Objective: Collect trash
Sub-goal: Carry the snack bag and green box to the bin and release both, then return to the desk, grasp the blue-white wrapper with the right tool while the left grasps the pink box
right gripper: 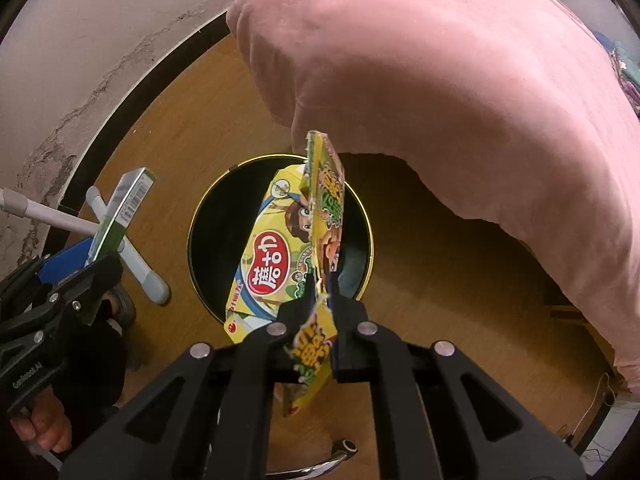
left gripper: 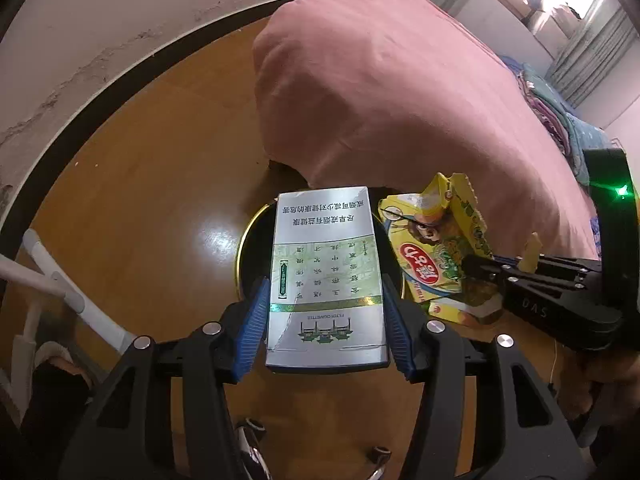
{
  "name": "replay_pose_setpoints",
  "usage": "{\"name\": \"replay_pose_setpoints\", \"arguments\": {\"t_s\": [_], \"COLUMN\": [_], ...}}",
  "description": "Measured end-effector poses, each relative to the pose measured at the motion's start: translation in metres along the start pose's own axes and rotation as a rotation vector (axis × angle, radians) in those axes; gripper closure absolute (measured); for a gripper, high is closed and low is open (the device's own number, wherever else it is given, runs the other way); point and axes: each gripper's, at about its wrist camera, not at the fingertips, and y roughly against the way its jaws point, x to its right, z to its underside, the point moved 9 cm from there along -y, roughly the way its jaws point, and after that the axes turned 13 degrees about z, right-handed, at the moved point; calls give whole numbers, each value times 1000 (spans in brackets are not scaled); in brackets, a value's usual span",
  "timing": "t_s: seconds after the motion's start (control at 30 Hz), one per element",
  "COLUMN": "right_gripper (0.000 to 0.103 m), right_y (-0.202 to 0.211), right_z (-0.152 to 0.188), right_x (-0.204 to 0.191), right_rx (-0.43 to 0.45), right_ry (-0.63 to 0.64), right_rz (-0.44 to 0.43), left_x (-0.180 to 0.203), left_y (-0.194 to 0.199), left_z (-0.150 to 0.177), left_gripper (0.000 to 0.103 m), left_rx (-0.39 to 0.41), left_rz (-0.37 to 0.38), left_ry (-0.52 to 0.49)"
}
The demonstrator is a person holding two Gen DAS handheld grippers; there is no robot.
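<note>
- Left wrist view: the left gripper (left gripper: 325,312) is clamped on a silver-and-green cigarette pack (left gripper: 325,276), its blue pads (left gripper: 255,320) pressing the pack's two long sides.
- The pack is held above a round black trash bin (left gripper: 256,236) with a gold rim, which stands on the glossy wooden floor (left gripper: 152,200).
- Just right of the pack, the right gripper (left gripper: 476,266) comes in from the right edge, pinching a torn yellow snack box (left gripper: 436,240) printed with a cartoon monkey; the box hangs over the bin's right side.
- A pink bed cover (left gripper: 400,92) bulges over the floor behind the bin, and white tube legs (left gripper: 72,296) show at the left edge.
- Right wrist view: the right gripper (right gripper: 322,296) has its black jaws closed on the torn flap of the yellow snack box (right gripper: 280,248), which dangles directly above the open mouth of the trash bin (right gripper: 208,232).
- At the left, the left gripper (right gripper: 94,258) holds the cigarette pack (right gripper: 124,208) edge-on, near the bin's rim but off to its side from this angle.
- The white tube legs (right gripper: 136,264) lie on the floor beside it, and the pink bed cover (right gripper: 460,80) fills the upper right.
</note>
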Motion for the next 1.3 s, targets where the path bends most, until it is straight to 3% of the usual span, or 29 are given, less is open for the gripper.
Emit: {"name": "replay_pose_setpoints", "arguments": {"t_s": [0.4,0.47,0.5,0.53,0.57,0.83,0.93,1.07,1.17,1.3], "right_gripper": [93,88,73,50,45,40,37,30,30,30], "right_y": [9,10,11,14,16,41,68,138,199,277], "right_z": [-11,-12,-13,-15,-16,-29,-38,-52,-57,-47], "right_x": [1,0,-1,0,0,9,16,19,-4,-82], "right_rx": [20,24,28,42,56,123,183,330,428,513], "right_ry": [-10,-11,-10,-13,-15,-51,-63,-59,-39,89], "right_rz": [-11,-16,-18,-13,-11,-12,-6,-8,-106,-306], "left_x": [0,1,1,1,1,17,41,76,92,74], "left_y": [-4,-4,-3,-2,-1,29,67,151,234,350], "left_z": [8,8,8,8,8,4,1,-1,6,33], "left_gripper": [47,46,45,43,41,30,15,11,8,8], "left_rx": [-19,-22,-21,-19,-16,43,95,186,278,374], "left_rz": [23,20,18,18,18,-9,-17,-46,-134,-300], "left_ry": [18,16,14,14,13,-39,-101,-160,-224,-232]}}
